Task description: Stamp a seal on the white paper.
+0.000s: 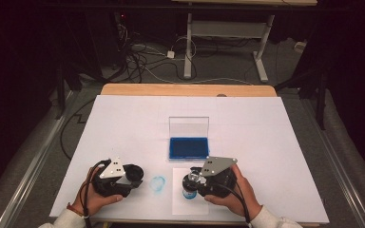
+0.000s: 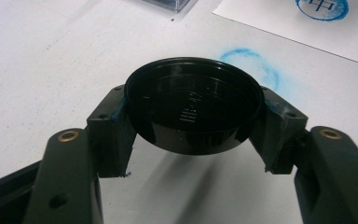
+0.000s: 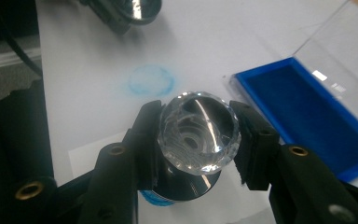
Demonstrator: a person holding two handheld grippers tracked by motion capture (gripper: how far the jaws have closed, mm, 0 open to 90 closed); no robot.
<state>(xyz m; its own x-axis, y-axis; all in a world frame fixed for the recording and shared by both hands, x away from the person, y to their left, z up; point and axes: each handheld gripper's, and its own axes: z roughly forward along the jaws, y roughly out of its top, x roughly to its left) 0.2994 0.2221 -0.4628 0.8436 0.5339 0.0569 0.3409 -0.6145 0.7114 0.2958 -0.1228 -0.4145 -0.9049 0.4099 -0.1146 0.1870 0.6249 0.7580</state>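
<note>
My right gripper [image 3: 198,140] clamps the faceted clear-knobbed stamp [image 3: 198,135], base hidden, near blue ink pad [image 3: 307,116]. Left gripper [image 2: 193,123] grasps glossy black round cap [image 2: 193,105].

The left hand-held gripper [image 1: 132,176] was held low at the near left, its jaws clamped tight on a black cap [image 2: 193,105]. The right hand-held gripper [image 1: 196,180] was held at the near centre, jaws closed on a stamp [image 3: 199,133]. Both forearms were extended from the near edge.

Both grippers, left gripper [image 1: 132,176] and right gripper [image 1: 193,182], are black with brass screws, grey three-cornered plates, black cables; the sleeves are white.
</note>
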